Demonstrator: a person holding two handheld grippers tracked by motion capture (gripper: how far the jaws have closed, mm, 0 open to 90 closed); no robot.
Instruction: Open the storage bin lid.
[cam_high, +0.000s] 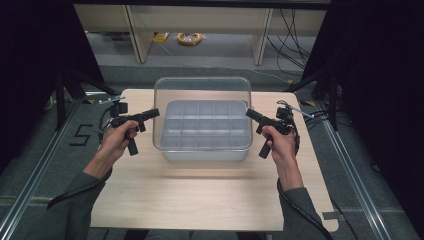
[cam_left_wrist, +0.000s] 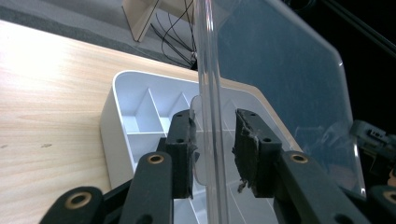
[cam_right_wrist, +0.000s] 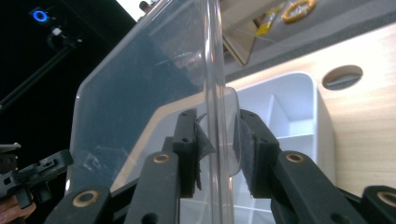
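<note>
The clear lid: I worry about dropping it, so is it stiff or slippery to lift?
The clear lid looks stiff: held by its side tabs, it stays flat. Its glossy plastic may slip. The left gripper and right gripper share the load.

clear lid (cam_left_wrist: 280, 79) cut off by the top edge, both gripper views

A recording lab: black curtains (cam_high: 30, 60) flank a wooden bench (cam_high: 200, 195), with floor rails (cam_high: 35, 175) and loose cables (cam_high: 295, 35) behind.
</note>
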